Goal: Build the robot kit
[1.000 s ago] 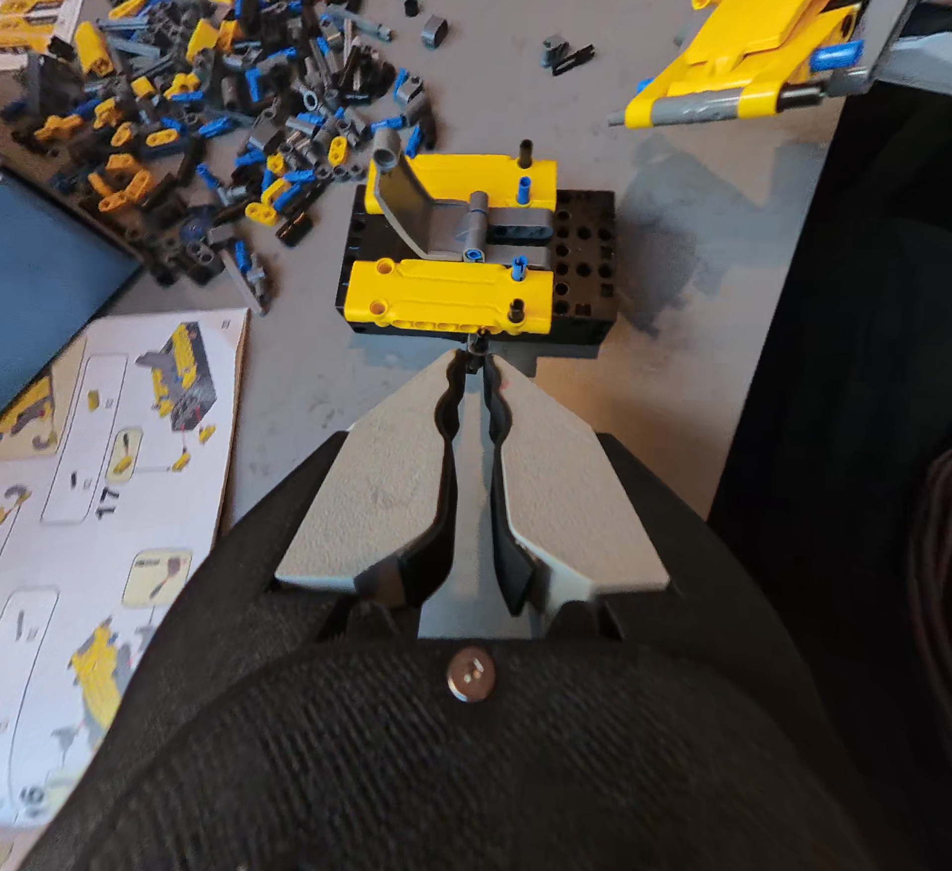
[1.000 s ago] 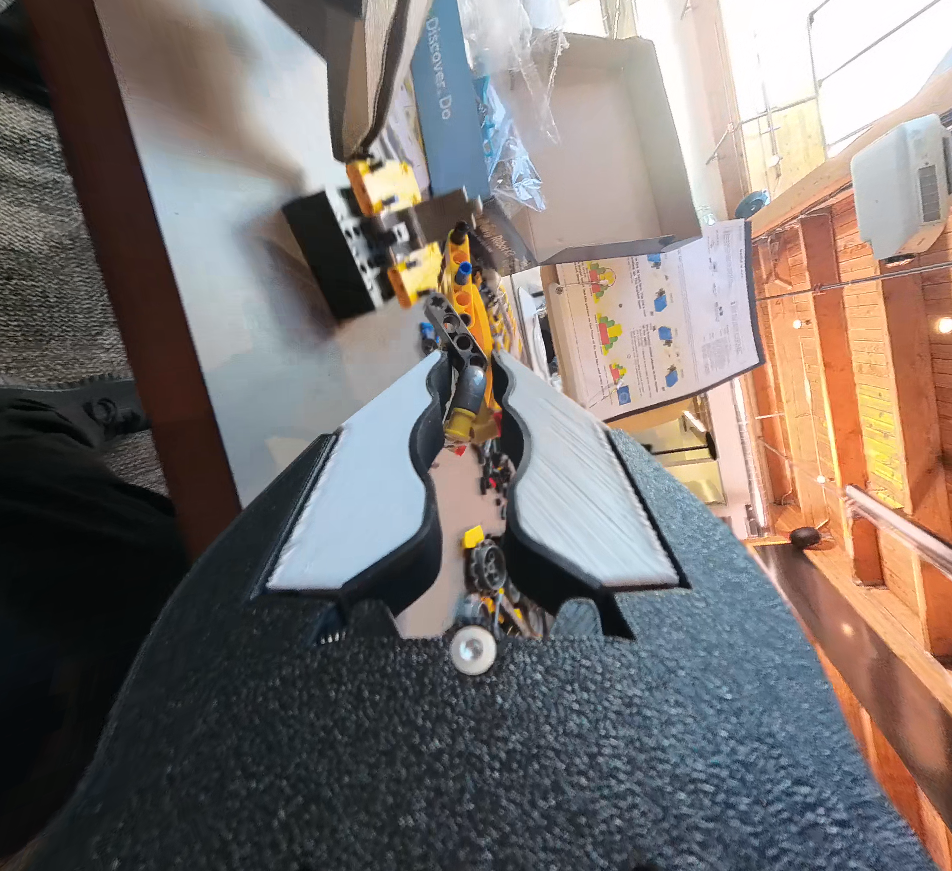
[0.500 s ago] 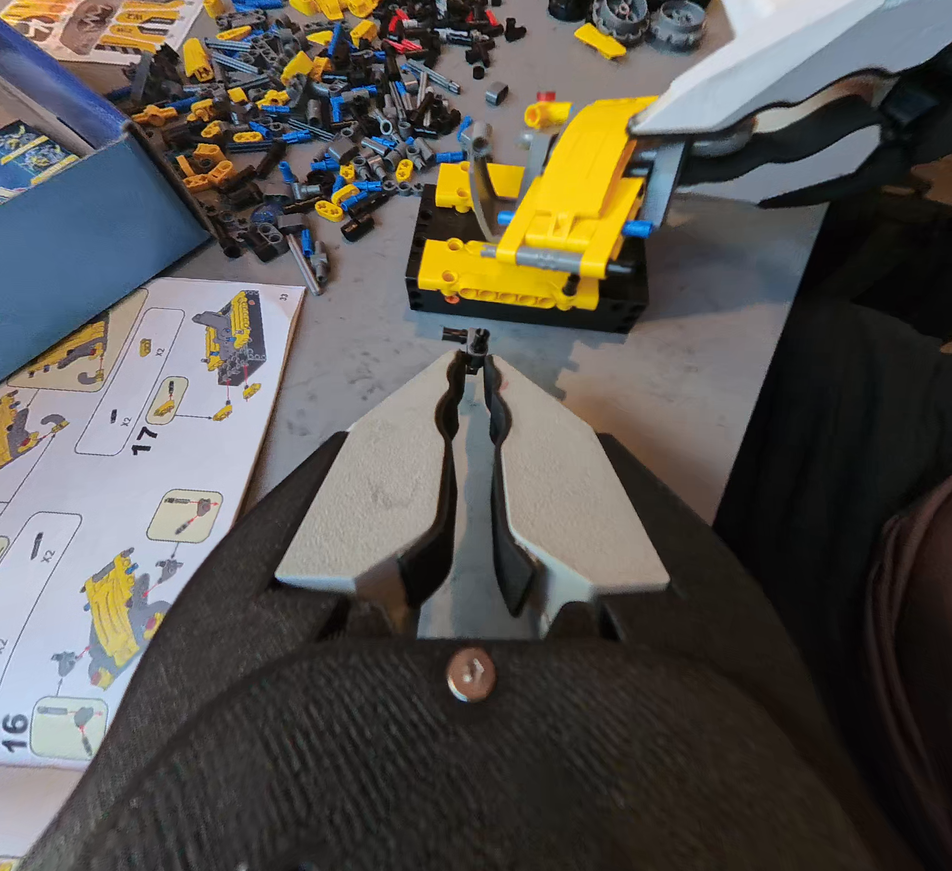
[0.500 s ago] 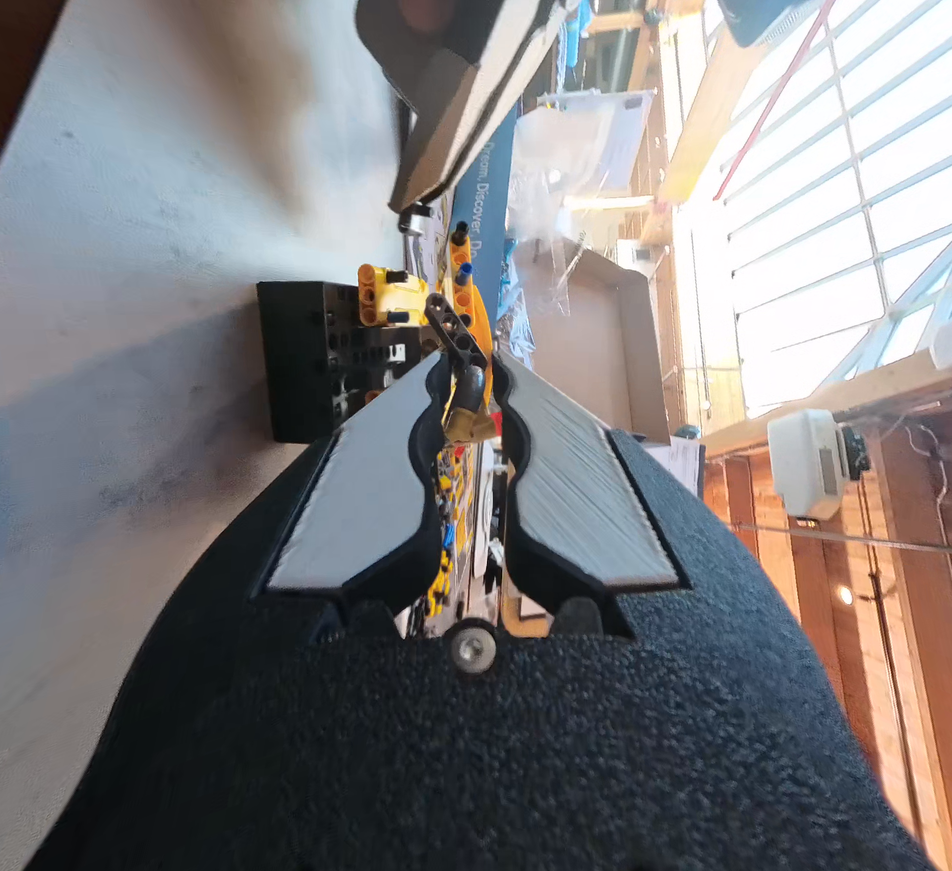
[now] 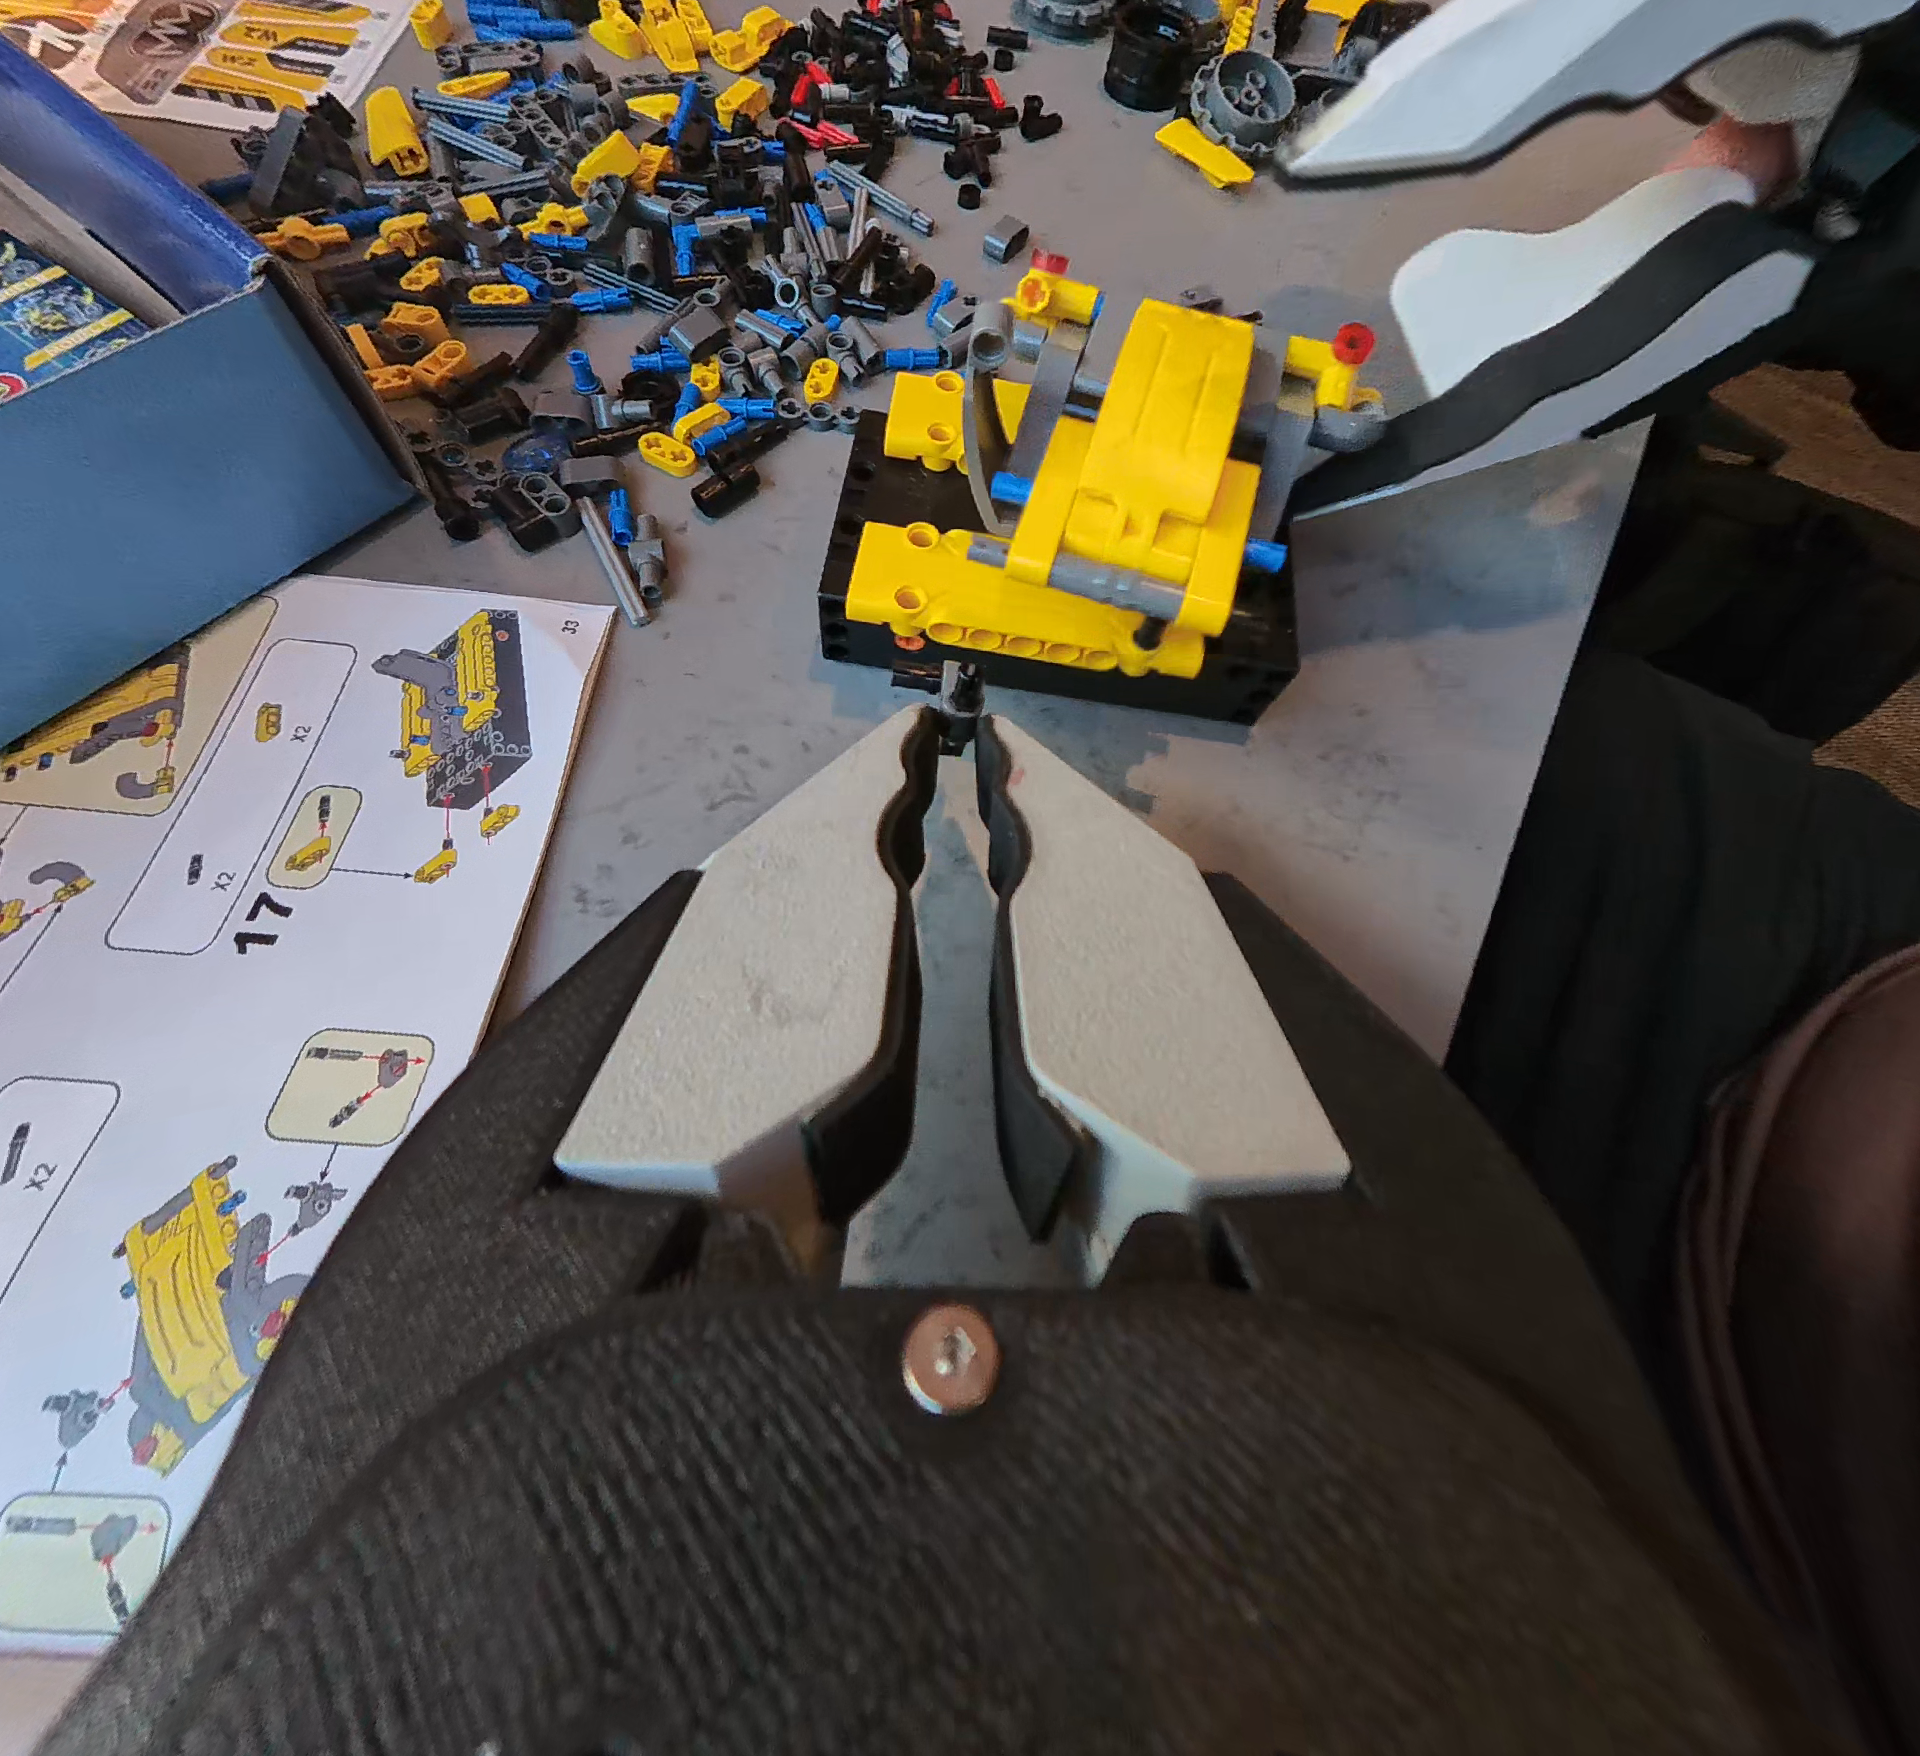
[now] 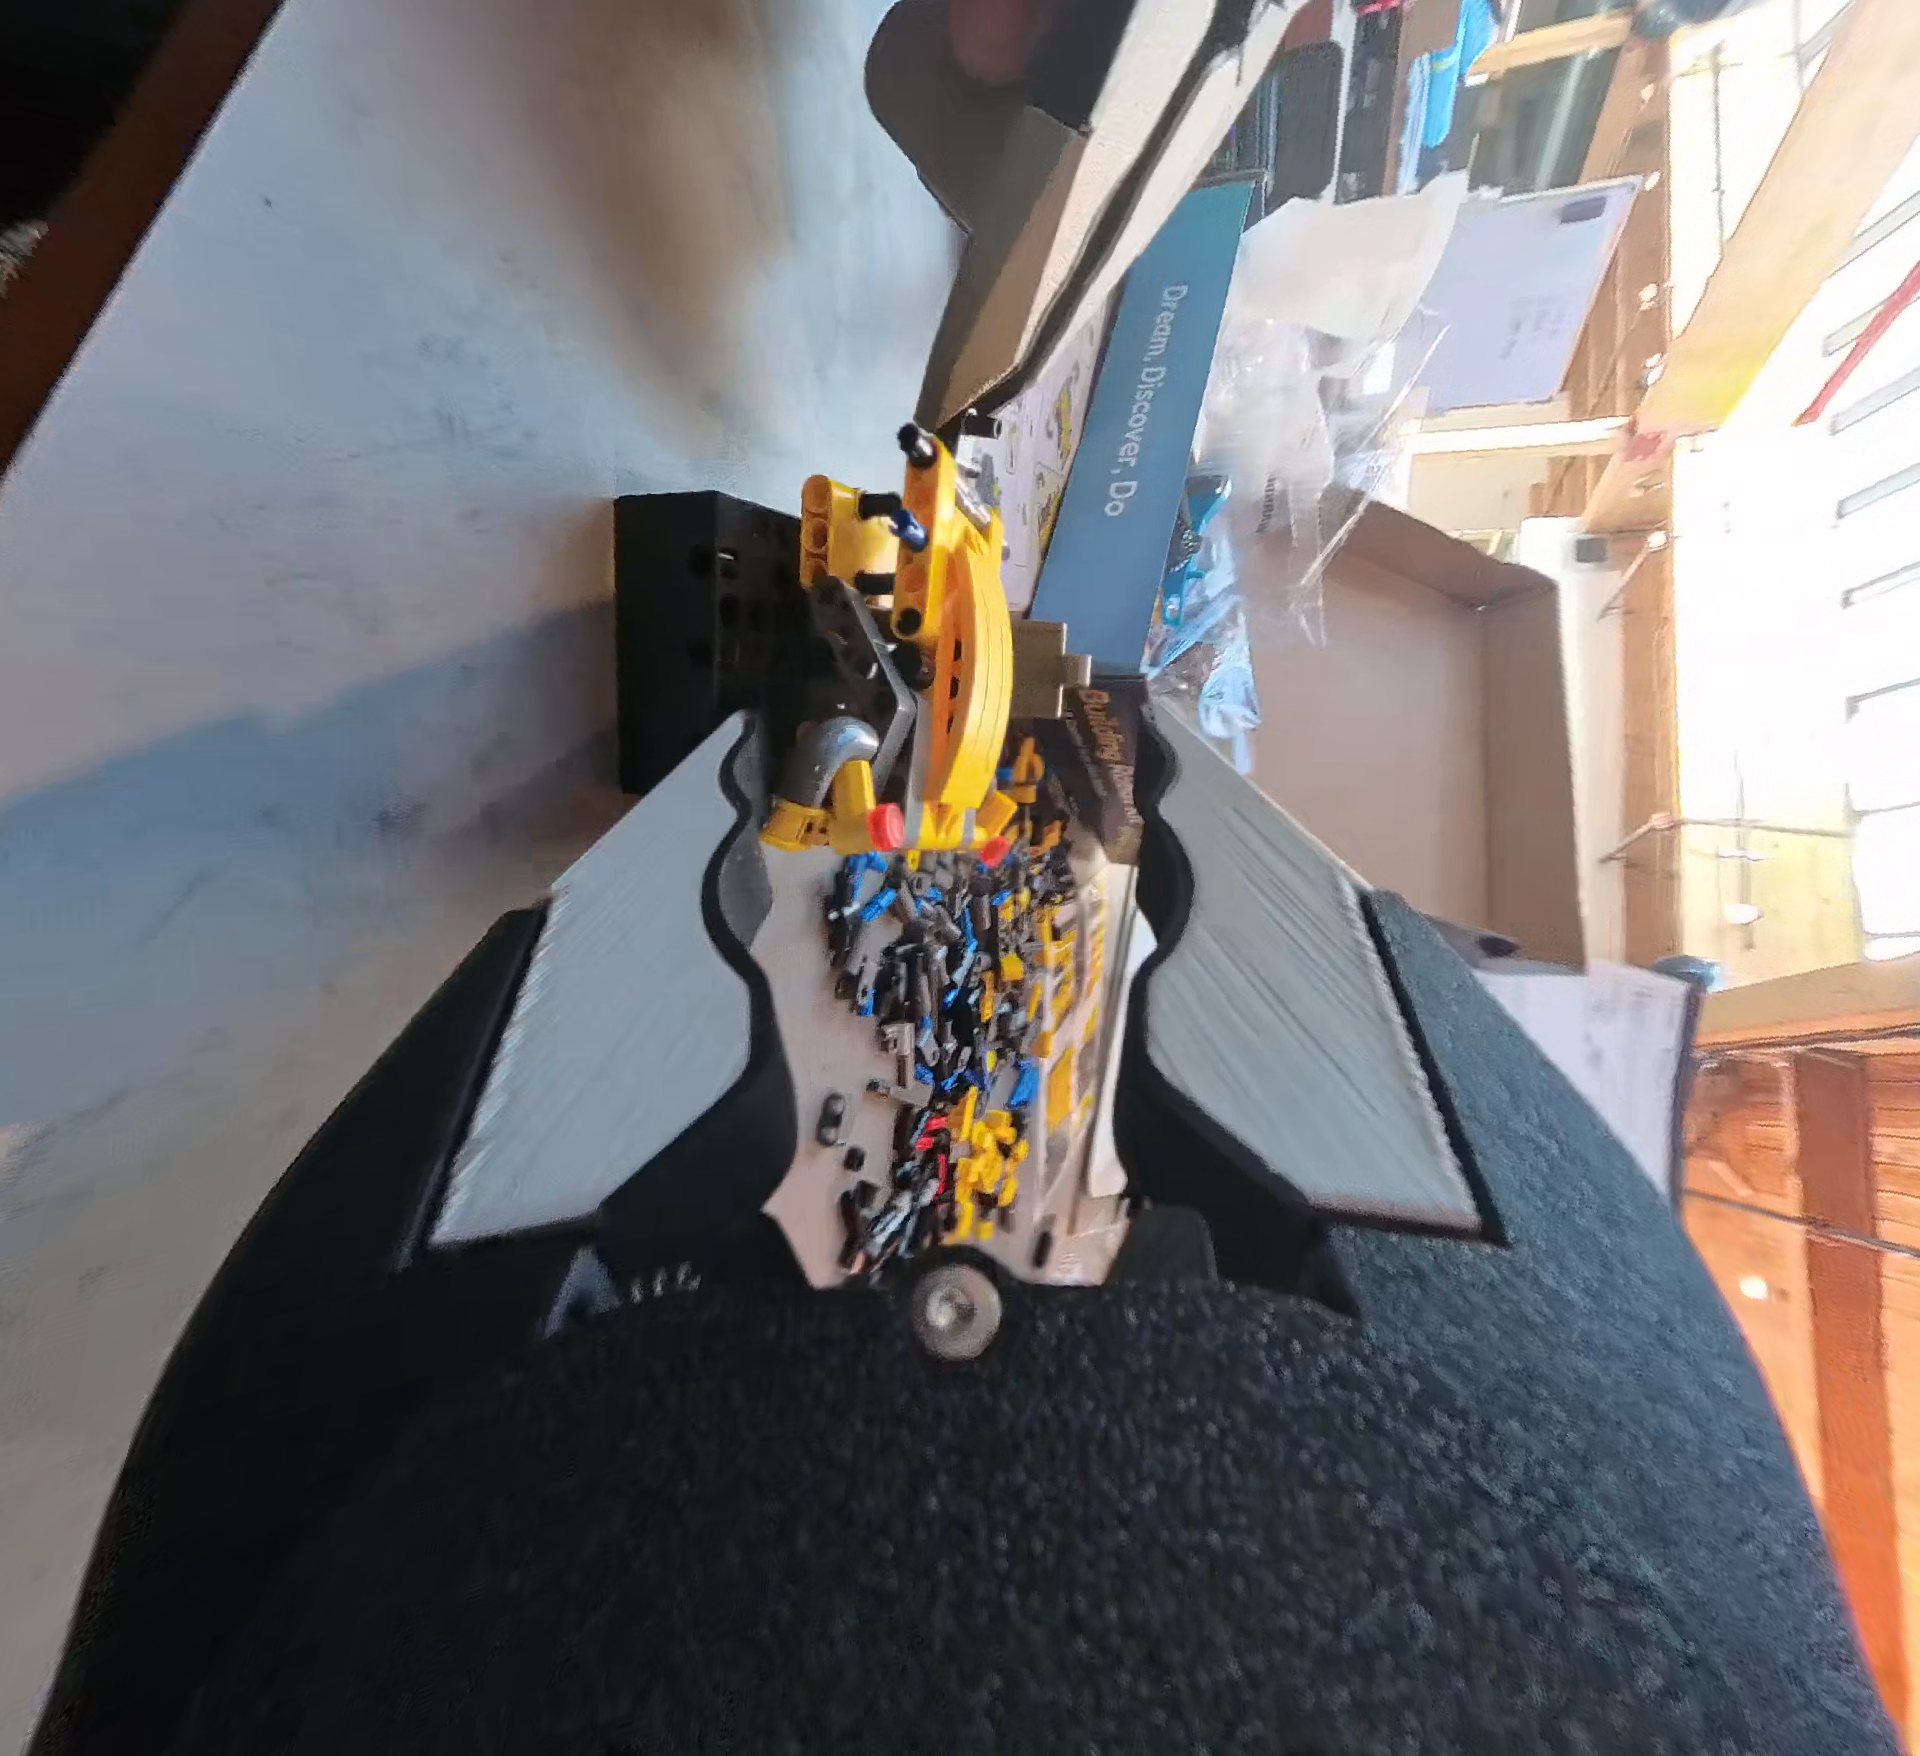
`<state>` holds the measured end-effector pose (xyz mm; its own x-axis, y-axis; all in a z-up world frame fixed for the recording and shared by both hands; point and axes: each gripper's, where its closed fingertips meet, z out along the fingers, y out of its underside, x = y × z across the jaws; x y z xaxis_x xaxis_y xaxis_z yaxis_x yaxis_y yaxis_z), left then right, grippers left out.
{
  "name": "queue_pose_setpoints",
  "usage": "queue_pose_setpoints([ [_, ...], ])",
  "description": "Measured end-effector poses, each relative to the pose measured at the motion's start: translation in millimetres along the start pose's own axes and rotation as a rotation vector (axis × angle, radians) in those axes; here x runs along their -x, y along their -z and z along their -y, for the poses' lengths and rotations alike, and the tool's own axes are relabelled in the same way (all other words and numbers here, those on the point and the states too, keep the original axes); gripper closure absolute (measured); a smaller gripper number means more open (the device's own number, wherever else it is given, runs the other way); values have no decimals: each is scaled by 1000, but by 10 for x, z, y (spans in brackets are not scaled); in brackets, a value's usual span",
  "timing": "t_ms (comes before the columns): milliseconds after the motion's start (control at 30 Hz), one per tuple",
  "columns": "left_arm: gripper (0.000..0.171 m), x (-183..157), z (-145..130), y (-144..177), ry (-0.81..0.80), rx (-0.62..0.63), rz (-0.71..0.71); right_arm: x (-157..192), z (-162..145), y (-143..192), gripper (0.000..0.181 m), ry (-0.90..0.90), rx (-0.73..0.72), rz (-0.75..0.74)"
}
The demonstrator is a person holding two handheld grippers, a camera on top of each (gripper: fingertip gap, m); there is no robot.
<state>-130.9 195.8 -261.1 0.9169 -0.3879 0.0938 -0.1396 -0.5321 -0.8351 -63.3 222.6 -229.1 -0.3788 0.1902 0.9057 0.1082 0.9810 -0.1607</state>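
My left gripper [image 5: 951, 732] is shut on a small black pin [image 5: 958, 693] and holds it just in front of the black block [image 5: 1060, 667], near its front face. A yellow and grey assembly [image 5: 1132, 459] rests on top of that block. My right gripper [image 6: 948, 727] is open, with its fingers wide on either side of the assembly's near end [image 6: 956, 657] and the black block [image 6: 675, 626] behind it. In the left wrist view the right gripper [image 5: 1455, 272] shows at the upper right, with its lower finger [image 5: 1538, 376] close to the assembly's right end.
A pile of loose yellow, blue, grey and black pieces [image 5: 644, 252] lies behind the block. Grey wheels [image 5: 1174, 13] lie at the back. A blue box [image 5: 156, 459] and an open instruction booklet [image 5: 260, 875] are on the left. The table edge [image 5: 1538, 771] runs along the right. A cardboard box [image 6: 1403, 719] stands beyond. One gripper's finger ends stand about 9 centimetres off the other's.
My right gripper carried the yellow assembly onto the black block, then opened and let it go. My left gripper stayed shut on the black pin near the block's front.
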Motion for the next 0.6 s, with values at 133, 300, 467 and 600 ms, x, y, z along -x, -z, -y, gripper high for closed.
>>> queue_pose_setpoints([
  [133, 167, -54, -7, 8, 8, -1, -24, 22, -55, 143, 112, -204, -8, 40],
  [300, 167, -62, -5, 33, 35, -13, -33, 193, -232, 218, 117, -658, -55, 151],
  [467, 167, -78, -29, 23, 27, 4, -33, 349, -447, 204, 119, -900, -18, 230],
  [600, 167, -71, -21, 49, 61, -10, -50, 373, -637, 239, 131, -992, 11, 276],
])
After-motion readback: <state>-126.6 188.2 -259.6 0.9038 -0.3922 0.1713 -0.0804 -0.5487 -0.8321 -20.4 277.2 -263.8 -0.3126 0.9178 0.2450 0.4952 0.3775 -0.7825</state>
